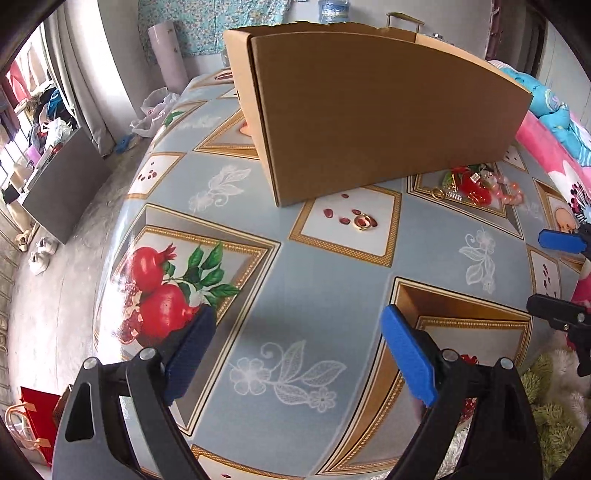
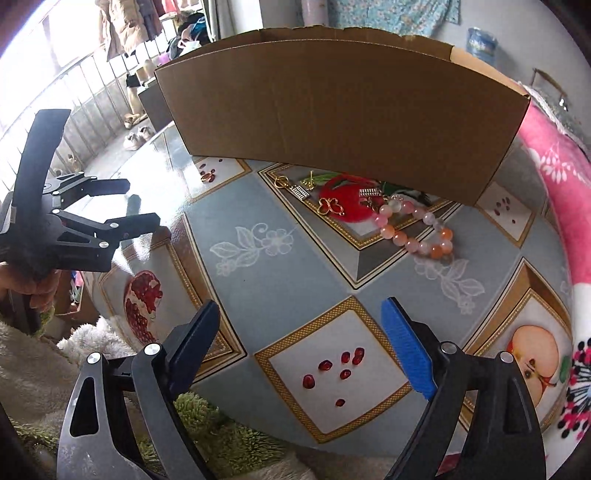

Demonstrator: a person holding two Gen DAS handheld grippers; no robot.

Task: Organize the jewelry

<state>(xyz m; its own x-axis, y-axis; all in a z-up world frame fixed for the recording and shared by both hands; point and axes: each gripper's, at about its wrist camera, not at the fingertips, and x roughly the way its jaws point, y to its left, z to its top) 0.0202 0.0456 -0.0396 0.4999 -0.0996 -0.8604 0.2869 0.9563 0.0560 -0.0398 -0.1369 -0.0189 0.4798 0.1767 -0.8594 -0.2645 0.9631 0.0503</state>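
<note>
Blue-padded left hand-held gripper (image 1: 299, 354) tilted downward, jaws wide, right hand-held gripper (image 2: 301, 345) likewise

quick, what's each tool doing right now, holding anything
Left tool: open, holding nothing.
Right tool: open, holding nothing.

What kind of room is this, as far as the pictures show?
Probably a bedroom or living room in a home. A pink floral blanket lies beside the table, clothes hang near a window, and shoes stand on the floor.
</note>
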